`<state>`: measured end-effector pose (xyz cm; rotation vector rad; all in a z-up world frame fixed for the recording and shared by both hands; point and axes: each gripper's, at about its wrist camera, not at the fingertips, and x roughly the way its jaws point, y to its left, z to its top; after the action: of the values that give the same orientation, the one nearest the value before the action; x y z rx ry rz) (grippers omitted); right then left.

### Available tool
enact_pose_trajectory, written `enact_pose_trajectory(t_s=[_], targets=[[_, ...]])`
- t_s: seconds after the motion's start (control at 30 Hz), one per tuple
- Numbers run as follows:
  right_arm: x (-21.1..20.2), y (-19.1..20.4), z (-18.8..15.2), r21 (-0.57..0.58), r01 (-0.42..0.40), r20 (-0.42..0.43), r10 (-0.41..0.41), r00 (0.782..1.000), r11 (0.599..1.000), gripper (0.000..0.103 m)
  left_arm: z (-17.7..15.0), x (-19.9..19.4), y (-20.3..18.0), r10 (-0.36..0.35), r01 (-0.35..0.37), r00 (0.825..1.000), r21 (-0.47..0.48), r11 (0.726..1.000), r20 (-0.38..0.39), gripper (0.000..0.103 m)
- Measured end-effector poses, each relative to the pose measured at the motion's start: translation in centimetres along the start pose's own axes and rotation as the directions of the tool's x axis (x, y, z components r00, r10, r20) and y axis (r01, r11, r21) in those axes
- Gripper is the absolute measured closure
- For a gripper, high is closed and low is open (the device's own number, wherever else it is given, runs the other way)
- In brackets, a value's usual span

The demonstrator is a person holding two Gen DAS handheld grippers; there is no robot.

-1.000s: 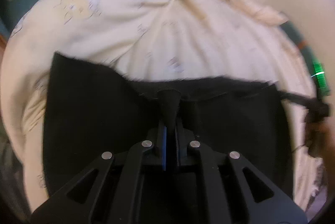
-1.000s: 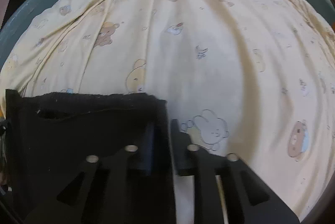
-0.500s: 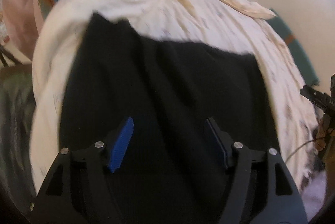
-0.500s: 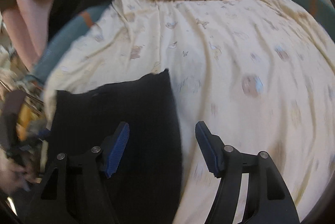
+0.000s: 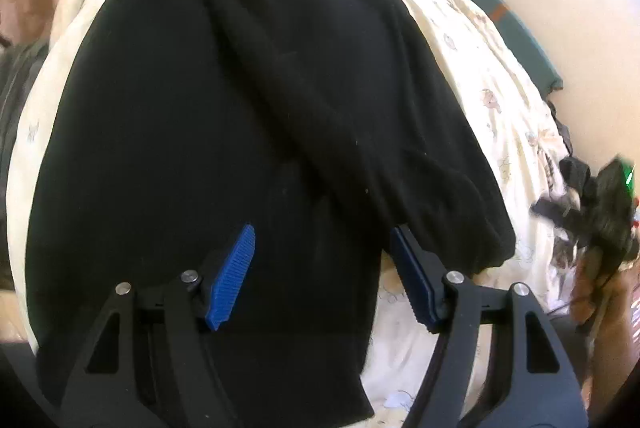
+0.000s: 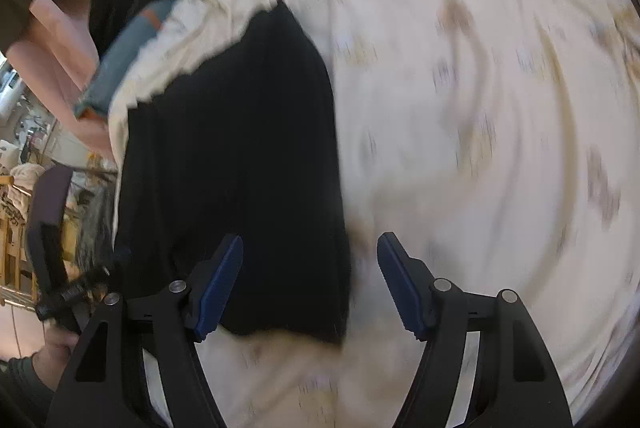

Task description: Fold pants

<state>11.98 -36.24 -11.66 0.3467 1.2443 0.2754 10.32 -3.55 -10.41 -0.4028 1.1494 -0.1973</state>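
The black pants (image 5: 224, 131) lie folded on the cream sheet and fill most of the left wrist view, with one layer crossing diagonally on top. My left gripper (image 5: 320, 260) hovers open above their near part, and its blue pads (image 5: 232, 276) grip nothing. In the blurred right wrist view, the pants (image 6: 240, 147) lie left of centre. The jaws of my right gripper (image 6: 310, 268) are opening over the pants' right edge. The cloth lies below the pads, not pinched.
A cream bedsheet (image 6: 480, 107) with small animal prints covers the bed. A teal mattress edge (image 5: 516, 31) shows at the far right. A person's leg (image 6: 60, 39) stands beside the bed at upper left. A hand (image 6: 56, 344) holds the other gripper's handle at lower left.
Both grippers have let go of the pants, opened and pulled back across the bed. The pants now lie flat, doubled over, on the sheet.
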Motion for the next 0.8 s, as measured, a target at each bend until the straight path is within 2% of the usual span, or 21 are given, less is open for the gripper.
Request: enact_pose_trajectory(t_s=[0.07,0.13,0.27,0.33,0.37,0.43,0.47,0.53,0.57,0.7,0.8], targets=[[1.1,-0.3,-1.5,-0.016,0.037,-0.050,-0.038,0.998,0.999,0.031,-0.9,-0.3,-0.1,-0.001,0.001,1.000,-0.020,1.000,0.011,0.036],[2.1,0.2,-2.9,-0.105,0.097,-0.083,-0.106,0.991,0.990,0.031,-1.8,-0.2,-0.3,0.001,-0.001,1.000,-0.024,1.000,0.010,0.036],[3.1,1.6,-4.3,-0.203,0.078,-0.132,-0.106,0.986,0.976,0.031,-3.6,0.7,-1.4,0.003,-0.003,1.000,0.005,1.000,-0.012,0.036],[3.8,1.8,-4.5,-0.228,0.127,-0.129,-0.160,0.979,0.965,0.031,-4.6,1.3,-2.5,0.002,-0.001,0.999,0.045,0.999,-0.032,0.036],[4.1,1.7,-4.4,-0.228,0.118,-0.132,-0.151,0.980,0.966,0.032,-5.2,1.5,-3.1,-0.005,0.008,0.999,0.063,0.998,-0.043,0.036],[4.3,1.9,-4.1,-0.232,0.072,-0.138,-0.106,0.985,0.970,0.054,-6.2,2.5,-4.7,-0.022,0.029,0.997,0.088,0.996,-0.073,0.036],[4.1,2.1,-3.9,-0.237,0.060,-0.125,-0.091,0.988,0.970,0.075,-6.5,3.0,-5.4,-0.028,0.037,0.996,0.098,0.995,-0.085,0.036],[3.2,2.2,-3.9,-0.245,0.047,-0.084,-0.070,0.994,0.968,0.085,-7.4,4.1,-7.0,-0.029,0.043,0.994,0.132,0.990,-0.106,0.036],[2.5,2.3,-3.8,-0.239,0.026,-0.056,-0.040,0.998,0.971,0.096,-7.7,4.6,-7.7,-0.023,0.039,0.994,0.147,0.988,-0.109,0.036],[-0.2,1.8,-3.0,-0.211,-0.025,0.052,0.037,0.998,0.977,0.096,-8.0,6.3,-10.0,-0.036,0.050,0.995,0.147,0.988,-0.098,0.036],[-0.4,0.8,-2.7,-0.185,-0.042,0.064,0.055,0.996,0.982,0.096,-7.9,7.5,-11.0,-0.065,0.076,0.994,0.118,0.990,-0.092,0.037]])
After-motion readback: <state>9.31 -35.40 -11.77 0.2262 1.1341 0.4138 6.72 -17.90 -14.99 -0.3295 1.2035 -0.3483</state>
